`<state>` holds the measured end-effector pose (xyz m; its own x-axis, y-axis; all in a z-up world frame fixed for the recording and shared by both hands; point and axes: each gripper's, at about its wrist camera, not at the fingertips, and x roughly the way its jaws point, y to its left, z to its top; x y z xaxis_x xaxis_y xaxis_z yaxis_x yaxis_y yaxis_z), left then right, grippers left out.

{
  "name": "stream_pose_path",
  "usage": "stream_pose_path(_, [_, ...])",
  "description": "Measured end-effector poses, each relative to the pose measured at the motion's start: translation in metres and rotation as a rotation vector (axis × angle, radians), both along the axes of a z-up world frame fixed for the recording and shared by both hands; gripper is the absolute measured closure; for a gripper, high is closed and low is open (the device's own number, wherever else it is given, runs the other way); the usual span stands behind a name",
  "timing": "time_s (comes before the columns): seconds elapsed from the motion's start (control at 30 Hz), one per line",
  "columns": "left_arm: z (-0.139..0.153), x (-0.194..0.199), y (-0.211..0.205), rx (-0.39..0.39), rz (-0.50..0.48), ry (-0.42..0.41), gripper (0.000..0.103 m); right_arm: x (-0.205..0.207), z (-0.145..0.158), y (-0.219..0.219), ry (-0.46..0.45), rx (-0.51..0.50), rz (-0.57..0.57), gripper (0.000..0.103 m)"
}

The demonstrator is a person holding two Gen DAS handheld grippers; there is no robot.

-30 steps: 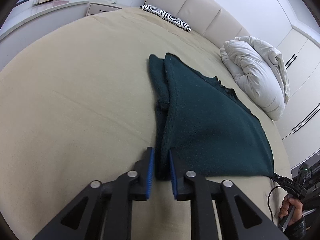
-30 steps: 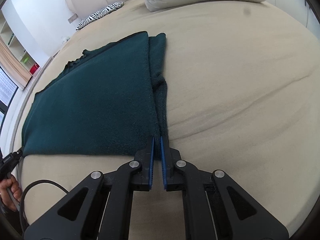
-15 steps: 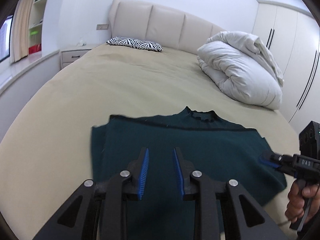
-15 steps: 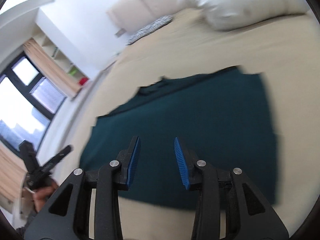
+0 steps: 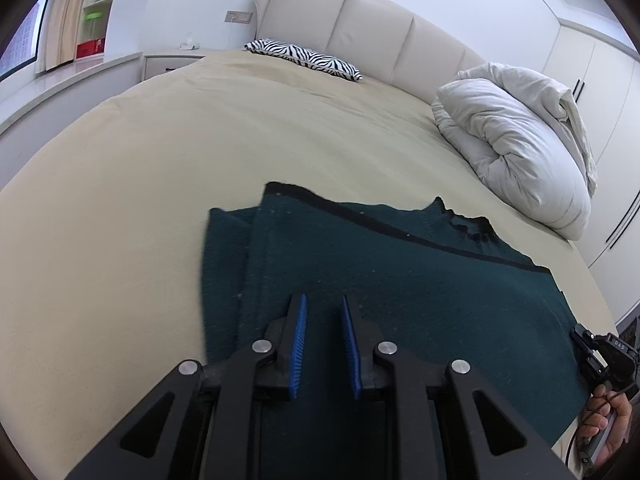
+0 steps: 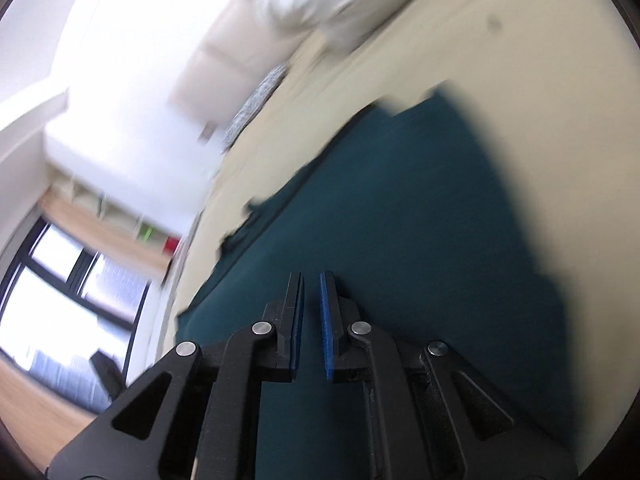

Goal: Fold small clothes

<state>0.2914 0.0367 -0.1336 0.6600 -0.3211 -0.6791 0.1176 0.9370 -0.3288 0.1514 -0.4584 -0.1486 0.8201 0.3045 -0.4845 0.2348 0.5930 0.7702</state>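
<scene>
Both grippers have let go of the dark green sweater (image 5: 400,280) and moved over it: left gripper (image 5: 323,344) closing on nothing, right gripper (image 6: 311,320) empty and nearly shut, so another fold looks due.

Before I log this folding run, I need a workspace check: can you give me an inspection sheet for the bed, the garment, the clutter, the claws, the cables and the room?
Surface: beige bedspread, smooth.
Job's things: dark green sweater lying flat, its left edge folded over, collar toward the headboard.
Clutter: white duvet bundled at the right; zebra pillow by the headboard.
Claws: left claw over the sweater, jaws closing, nothing between them; right claw shut, empty, over the sweater, view blurred.
Cables: thin black cable by the hand at the right edge.
Surroundings: padded headboard, nightstand, wardrobe doors, window.
</scene>
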Motion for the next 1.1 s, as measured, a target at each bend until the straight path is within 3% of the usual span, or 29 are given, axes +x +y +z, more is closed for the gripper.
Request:
stream_pose_path(0.1, [0.003, -0.005, 0.006, -0.001, 0.03, 0.009, 0.082, -0.02, 0.009, -0.028, 0.053, -0.055, -0.122, 0.094])
stream_pose_path(0.2, [0.015, -0.014, 0.0, 0.033, 0.036, -0.004, 0.077, -0.026, 0.032, -0.025, 0.061, -0.095, -0.154, 0.086])
stream_pose_path(0.3, [0.033, -0.016, -0.023, 0.067, -0.006, -0.067, 0.062, 0.005, 0.061, 0.013, 0.016, -0.149, -0.024, 0.085])
stream_pose_path(0.37, [0.036, -0.008, -0.041, 0.123, -0.029, -0.09, 0.06, 0.044, 0.072, 0.057, -0.003, -0.176, 0.112, 0.071])
stream_pose_path(0.43, [0.029, 0.008, -0.05, 0.153, -0.037, -0.066, 0.06, 0.081, 0.07, 0.105, -0.008, -0.175, 0.231, 0.062])
stream_pose_path(0.5, [0.012, 0.025, -0.052, 0.194, -0.024, -0.007, 0.059, 0.118, 0.06, 0.142, 0.017, -0.18, 0.316, 0.062])
stream_pose_path(0.63, [-0.002, 0.035, -0.034, 0.085, -0.016, 0.014, 0.058, 0.168, 0.022, 0.166, 0.132, -0.122, 0.382, 0.064])
stream_pose_path(0.77, [-0.004, 0.036, -0.031, 0.066, -0.024, 0.005, 0.058, 0.172, -0.002, 0.125, 0.12, -0.044, 0.299, 0.098])
stream_pose_path(0.87, [-0.005, 0.037, -0.03, 0.058, -0.024, 0.003, 0.058, 0.147, -0.006, 0.077, 0.093, -0.036, 0.157, 0.098])
stream_pose_path(0.97, [-0.008, 0.037, -0.029, 0.04, -0.028, 0.005, 0.059, 0.128, -0.013, 0.025, 0.069, 0.044, 0.018, 0.098])
stream_pose_path(1.1, [-0.013, 0.038, -0.024, -0.005, -0.033, 0.005, 0.059, 0.102, -0.003, -0.018, 0.075, -0.033, -0.107, 0.094])
